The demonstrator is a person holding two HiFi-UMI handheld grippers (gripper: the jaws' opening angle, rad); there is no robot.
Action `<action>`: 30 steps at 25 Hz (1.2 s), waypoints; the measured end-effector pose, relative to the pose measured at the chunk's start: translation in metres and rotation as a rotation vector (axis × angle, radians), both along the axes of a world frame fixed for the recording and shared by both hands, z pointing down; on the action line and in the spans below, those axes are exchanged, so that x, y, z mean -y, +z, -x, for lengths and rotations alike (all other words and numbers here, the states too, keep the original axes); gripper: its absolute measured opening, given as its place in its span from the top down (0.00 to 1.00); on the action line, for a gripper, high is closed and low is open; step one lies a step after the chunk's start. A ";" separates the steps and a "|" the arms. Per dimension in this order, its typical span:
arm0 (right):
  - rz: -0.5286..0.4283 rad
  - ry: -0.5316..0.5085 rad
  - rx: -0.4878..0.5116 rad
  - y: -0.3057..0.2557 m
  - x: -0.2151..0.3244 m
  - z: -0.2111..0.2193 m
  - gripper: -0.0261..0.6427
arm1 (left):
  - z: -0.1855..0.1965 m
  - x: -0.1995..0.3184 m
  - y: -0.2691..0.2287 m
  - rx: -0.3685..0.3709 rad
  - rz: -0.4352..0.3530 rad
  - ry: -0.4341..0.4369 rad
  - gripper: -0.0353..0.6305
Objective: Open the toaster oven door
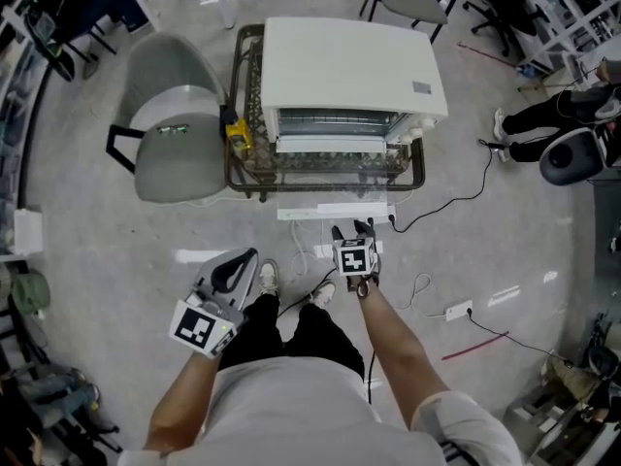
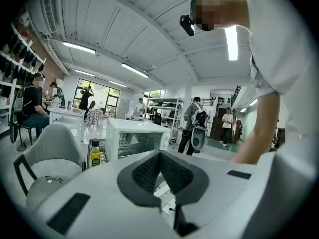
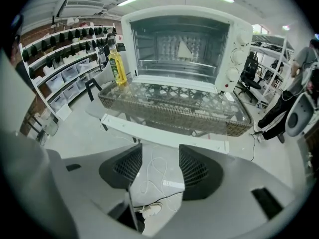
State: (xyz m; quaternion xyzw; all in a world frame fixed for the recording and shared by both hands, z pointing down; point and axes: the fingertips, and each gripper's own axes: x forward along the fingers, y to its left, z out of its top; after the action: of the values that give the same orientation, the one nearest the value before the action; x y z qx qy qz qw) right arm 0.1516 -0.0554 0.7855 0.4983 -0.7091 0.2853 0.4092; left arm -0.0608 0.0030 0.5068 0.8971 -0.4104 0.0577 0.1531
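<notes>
On top of the low wicker table, right in front: white toaster oven. Looks wide open, with the racks inside plain to see in the right gripper view. Glass door folded down flat, sticking out toward the person past the table edge. At the door's front edge, a long white handle bar, running side to side.

Just short of that bar: right gripper, pointing down and forward. Jaws spread wide apart with nothing between them, only floor and a loose white cord showing through the gap. Not touching the bar, but very near it, with the bar lying crosswise straight ahead of the jaws.

Farther back and off to the left, by the person's knee: left gripper. Jaws pressed together, holding nothing. Well apart from the door, pointing across the room past a gray chair and a yellow bottle.

So, nearer by a lot: the right one. Seems like the job is done, since the door lies all the way down. If any more push were needed, best from the right gripper, down onto the middle of the bar, with care not to bump the glass or tug the cords on the floor.
</notes>
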 end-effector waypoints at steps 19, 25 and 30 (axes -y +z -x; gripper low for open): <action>-0.337 0.089 0.151 -0.196 0.028 -0.024 0.89 | -0.028 0.019 -0.080 -0.053 -0.224 0.045 0.92; -0.423 0.071 0.222 -0.241 0.037 -0.029 0.92 | -0.029 0.027 -0.100 -0.045 -0.247 0.000 0.92; -0.492 0.063 0.356 -0.289 0.039 -0.034 0.93 | -0.028 0.036 -0.118 -0.048 -0.281 -0.027 0.92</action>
State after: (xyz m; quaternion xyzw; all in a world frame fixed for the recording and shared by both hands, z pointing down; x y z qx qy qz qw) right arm 0.1859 -0.0942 0.4961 0.5464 -0.8017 0.2001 0.1365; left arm -0.0329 -0.0333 0.3885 0.9053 -0.4225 -0.0238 0.0364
